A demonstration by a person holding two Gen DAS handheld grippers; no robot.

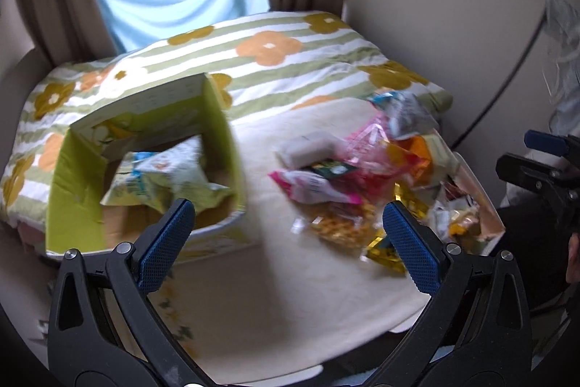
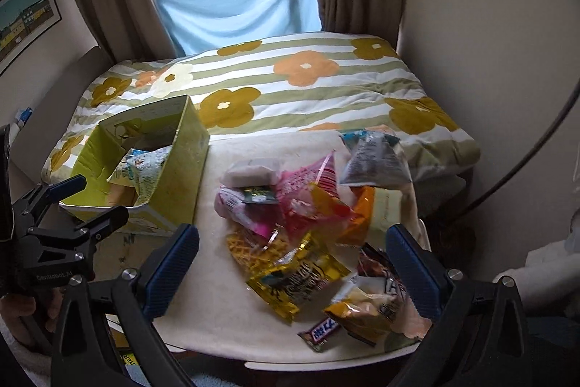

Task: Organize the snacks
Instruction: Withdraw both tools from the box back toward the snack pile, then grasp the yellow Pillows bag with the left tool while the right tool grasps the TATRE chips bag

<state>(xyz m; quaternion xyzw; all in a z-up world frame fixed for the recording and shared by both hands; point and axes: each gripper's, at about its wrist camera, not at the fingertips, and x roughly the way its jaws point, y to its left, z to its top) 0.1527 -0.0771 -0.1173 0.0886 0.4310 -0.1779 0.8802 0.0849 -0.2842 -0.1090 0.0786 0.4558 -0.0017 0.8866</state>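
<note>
A green cardboard box [image 1: 221, 133] stands open at the left of the cream table [image 1: 290, 278], with a pale green snack bag [image 1: 163, 176] lying inside. A heap of snack packets [image 1: 348, 176] lies at the table's right. My left gripper [image 1: 288, 227] is open and empty, hovering between box and heap. In the right wrist view the box [image 2: 185, 169] is at left and the heap [image 2: 308, 202] is in the middle, with a yellow packet [image 2: 297, 281] and a candy bar [image 2: 320, 332] near the front. My right gripper [image 2: 291, 256] is open and empty above the heap's front.
A flowered striped quilt [image 2: 290, 86] covers the bed behind the table. Curtains and a blue cloth [image 2: 235, 2] hang at the window. A wall is close on the right, with a dark cable [image 1: 507, 75] along it. The left gripper [image 2: 72, 205] shows at the right wrist view's left edge.
</note>
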